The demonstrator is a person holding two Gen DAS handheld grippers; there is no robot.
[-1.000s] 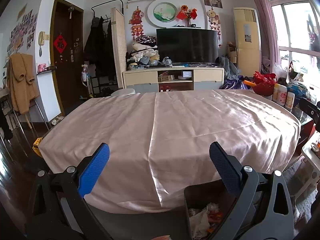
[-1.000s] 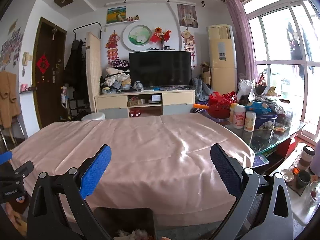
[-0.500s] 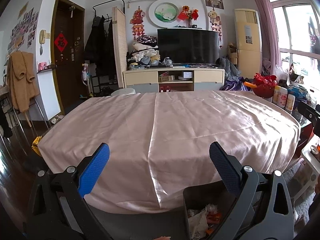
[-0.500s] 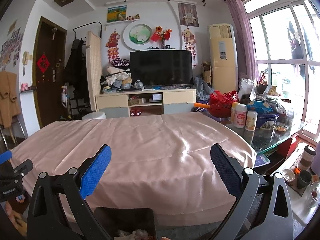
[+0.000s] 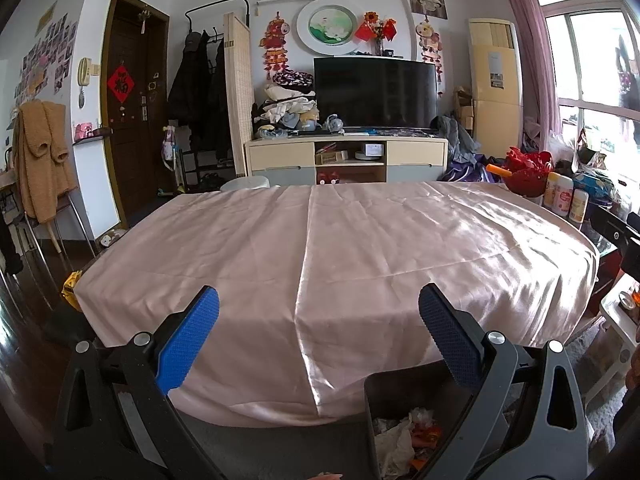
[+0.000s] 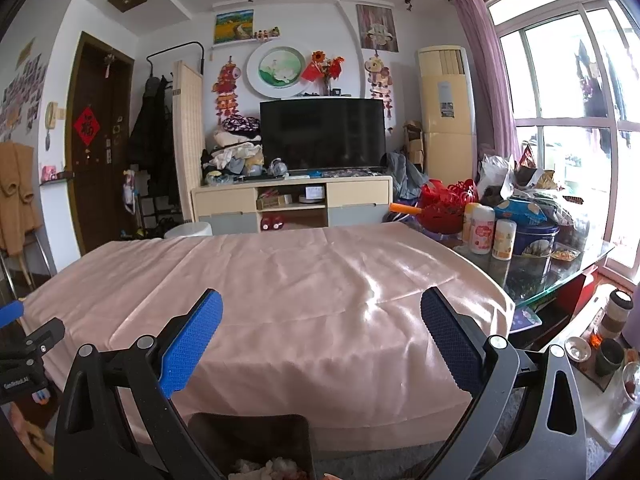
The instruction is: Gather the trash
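Your left gripper (image 5: 318,316) has its blue-padded fingers (image 5: 188,342) spread wide with nothing between them. It hangs just off the near edge of the table draped in a shiny pink satin cloth (image 5: 340,248).

Your right gripper (image 6: 320,320) is the same: blue pads (image 6: 190,344) far apart, nothing held, aimed across the same pink cloth (image 6: 280,280) toward the black television (image 6: 322,134) on its cream cabinet (image 6: 292,204).

The dark plastic trash bin (image 5: 404,392) stands on the floor against the near side of the table. In the left view it sits low and to the right, partly behind your right-hand finger. Inside it you can see crumpled white paper and red-orange scraps (image 5: 408,436). In the right view the bin (image 6: 250,434) is at bottom centre, below the gap between the fingers, with pale crumpled trash (image 6: 264,468) just showing at the frame edge.

The pink cloth shows only creases and glare in both views.

At the far right end of the table, on bare glass past the cloth: a red colander (image 6: 442,210), two white bottles with orange labels (image 6: 478,230), and a blue tin (image 6: 532,238) with bags heaped behind it.

The tip of your left gripper's finger (image 6: 10,314) shows at the left edge of the right view, beside the table.
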